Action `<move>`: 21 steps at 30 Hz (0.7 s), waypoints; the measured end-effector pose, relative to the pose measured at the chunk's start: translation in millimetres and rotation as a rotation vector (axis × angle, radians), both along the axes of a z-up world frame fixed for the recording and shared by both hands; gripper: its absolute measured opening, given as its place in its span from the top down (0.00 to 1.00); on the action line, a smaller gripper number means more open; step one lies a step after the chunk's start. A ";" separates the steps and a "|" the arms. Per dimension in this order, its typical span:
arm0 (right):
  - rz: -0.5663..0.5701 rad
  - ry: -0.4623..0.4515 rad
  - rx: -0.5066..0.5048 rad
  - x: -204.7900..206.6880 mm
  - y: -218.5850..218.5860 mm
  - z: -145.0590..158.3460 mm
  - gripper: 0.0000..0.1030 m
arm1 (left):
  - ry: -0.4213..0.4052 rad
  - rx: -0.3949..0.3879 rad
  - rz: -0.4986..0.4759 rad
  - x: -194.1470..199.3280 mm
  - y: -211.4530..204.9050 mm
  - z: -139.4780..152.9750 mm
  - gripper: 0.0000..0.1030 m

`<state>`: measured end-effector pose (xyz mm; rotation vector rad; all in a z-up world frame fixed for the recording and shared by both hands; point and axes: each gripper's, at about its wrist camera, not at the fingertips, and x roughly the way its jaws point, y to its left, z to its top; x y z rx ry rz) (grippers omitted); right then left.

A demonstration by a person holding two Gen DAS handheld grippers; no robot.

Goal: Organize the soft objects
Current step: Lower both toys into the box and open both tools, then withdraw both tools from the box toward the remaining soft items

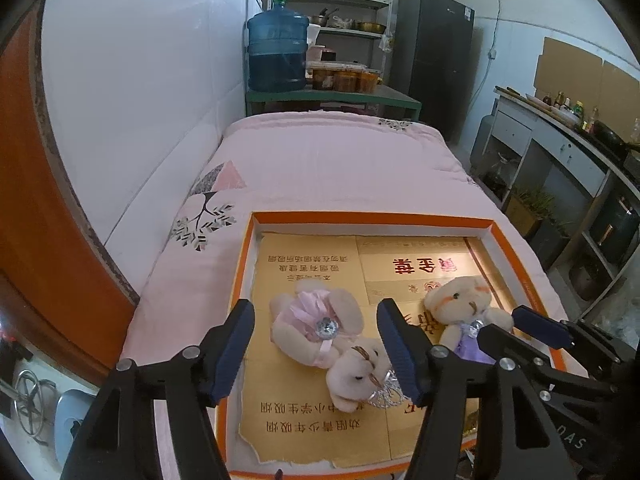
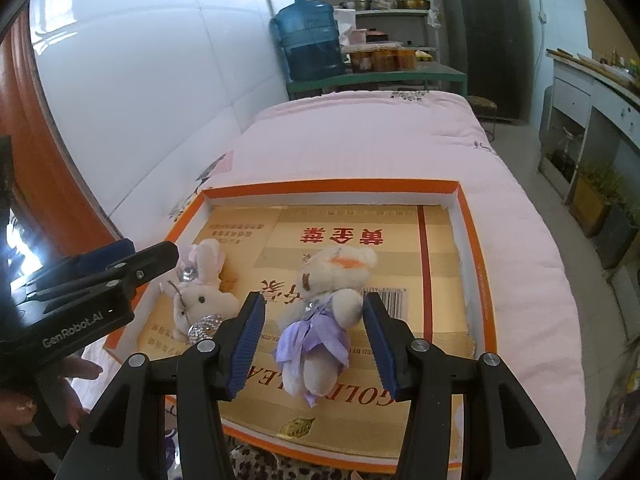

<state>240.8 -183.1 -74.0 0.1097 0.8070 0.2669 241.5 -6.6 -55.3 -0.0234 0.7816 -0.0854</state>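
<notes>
1. Left gripper (image 1: 316, 350): jaws spread wide, holding nothing. The pink-dressed plush bunny (image 1: 332, 336) lies between and beneath its fingers; contact cannot be told.
2. Right gripper (image 2: 314, 344): jaws spread wide, holding nothing. The purple-dressed plush bear (image 2: 328, 312) lies in the gap between its blue pads (image 2: 248, 344); whether a pad touches the toy cannot be told.
3. Pink-dressed plush bunny: lies on its back in the tray, left portion, head toward the near edge, a silver tiara (image 1: 386, 394) at its head and a gem on its dress.
4. Purple-dressed plush bear: lies in the tray just beside the bunny, to its right, head toward the far edge, orange blush marks on its face.
5. Orange-rimmed shallow tray (image 1: 372, 218): lined with flattened gold cardboard (image 2: 360, 240) printed with red characters; rests on the bed.
6. Bed with pink quilt (image 1: 332, 160): carries the tray at its near end; stands against a white tiled wall.
7. Blue water jug (image 1: 277, 54): on a green stand beyond the bed's far end.
</notes>
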 end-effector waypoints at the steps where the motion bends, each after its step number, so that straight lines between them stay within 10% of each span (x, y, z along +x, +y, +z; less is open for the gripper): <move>1: 0.000 -0.001 0.000 -0.7 0.0 1.2 0.49 | -0.002 0.000 -0.001 -1.2 0.1 1.1 0.39; 21: 0.016 -0.021 -0.006 -51.9 6.4 23.0 0.49 | -0.042 -0.022 -0.025 -63.9 -0.7 24.4 0.39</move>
